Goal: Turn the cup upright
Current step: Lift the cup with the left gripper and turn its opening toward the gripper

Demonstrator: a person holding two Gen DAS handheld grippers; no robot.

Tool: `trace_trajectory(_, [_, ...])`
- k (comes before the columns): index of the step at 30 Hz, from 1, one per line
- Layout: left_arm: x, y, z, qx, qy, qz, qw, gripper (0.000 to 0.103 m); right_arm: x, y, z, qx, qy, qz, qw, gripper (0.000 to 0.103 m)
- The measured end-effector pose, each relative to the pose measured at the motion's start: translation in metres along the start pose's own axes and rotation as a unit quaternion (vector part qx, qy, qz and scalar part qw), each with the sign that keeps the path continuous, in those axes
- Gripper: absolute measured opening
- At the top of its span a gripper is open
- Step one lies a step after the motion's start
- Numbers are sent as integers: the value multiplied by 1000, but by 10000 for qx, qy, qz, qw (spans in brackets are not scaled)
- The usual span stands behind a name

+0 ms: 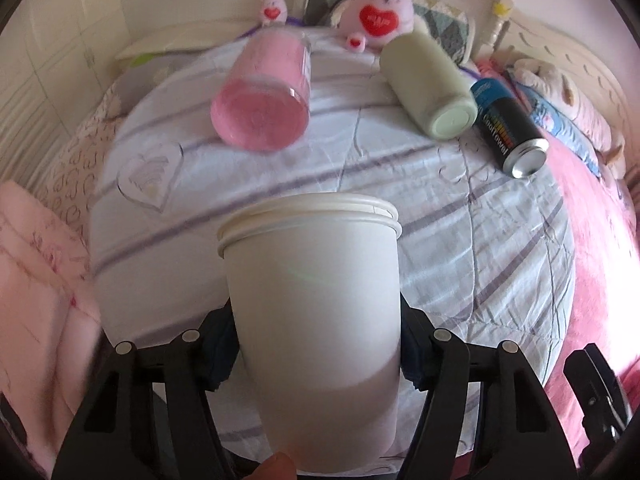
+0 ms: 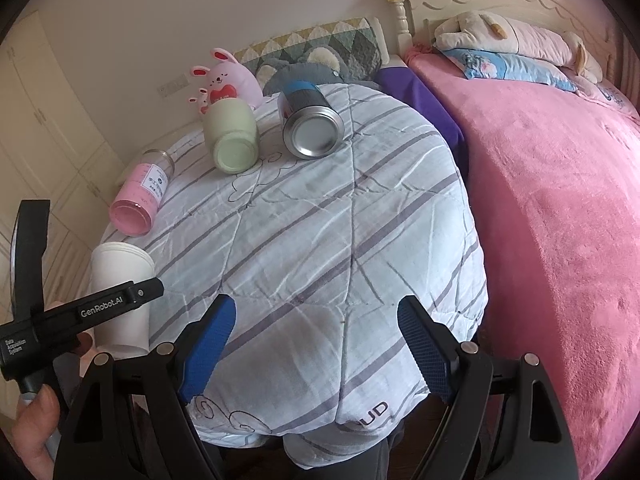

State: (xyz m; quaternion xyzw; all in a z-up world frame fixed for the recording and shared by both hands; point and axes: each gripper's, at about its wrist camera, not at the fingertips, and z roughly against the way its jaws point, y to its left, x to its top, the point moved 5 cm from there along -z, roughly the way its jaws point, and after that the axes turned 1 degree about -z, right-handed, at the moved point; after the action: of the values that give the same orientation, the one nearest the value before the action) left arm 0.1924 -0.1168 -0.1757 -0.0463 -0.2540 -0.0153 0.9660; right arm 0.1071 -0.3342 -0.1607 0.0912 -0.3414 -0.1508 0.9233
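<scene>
My left gripper (image 1: 316,344) is shut on a white paper cup (image 1: 316,300), which looks like two nested cups. The cup's rim points away from the camera, over the striped quilt. In the right wrist view the white cup (image 2: 120,280) stands mouth-up at the quilt's left edge, held by the left gripper (image 2: 120,300). My right gripper (image 2: 316,344) is open and empty above the near part of the quilt. A pink glass cup (image 1: 264,96) (image 2: 140,196), a pale green cup (image 1: 432,88) (image 2: 232,136) and a black and blue can (image 1: 508,128) (image 2: 310,120) lie on their sides.
The striped quilt (image 2: 320,240) covers a raised, rounded surface. Pink plush rabbits (image 1: 380,12) and a patterned cushion (image 2: 320,44) sit at the back. A bed with a pink blanket (image 2: 560,200) lies to the right. Cupboards (image 2: 40,120) stand at the left.
</scene>
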Motion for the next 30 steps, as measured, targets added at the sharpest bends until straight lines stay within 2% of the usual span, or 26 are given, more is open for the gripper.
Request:
trace_trajectory(2, [6,2,10,121,-348,-173,9992,66,-1,2,2,-6,-20,11,10000,84])
trace_trajectory(5, [15,1,28,224,-1072,-433,9930,66,-2,5,4,-17,-33,23,10000,84])
trace_trajectory(8, [19,-5,40,447,-2002,-711,9762,66,-3,8,4,-48,-21,38,10000,84])
trace_trajectory(11, [23,-10,36,470,-2499,-873,9632,66,-4,12,5,-96,-2,110,9999,84])
trace_trajectory(15, [28,-19,27,620,-2932,-1136,9472,67,-5,18,6,-186,36,199,9996,84])
trace_trajectory(18, [32,-26,20,549,-2982,-1269,9445,67,-6,21,7,-259,57,225,9994,84])
trace_trajectory(21, [28,-27,12,487,-2777,-1328,9502,67,-5,22,9,-317,42,221,9992,84])
trace_trajectory(30, [1,-16,11,283,-2541,-1301,9580,67,-13,34,16,-374,36,304,9988,84])
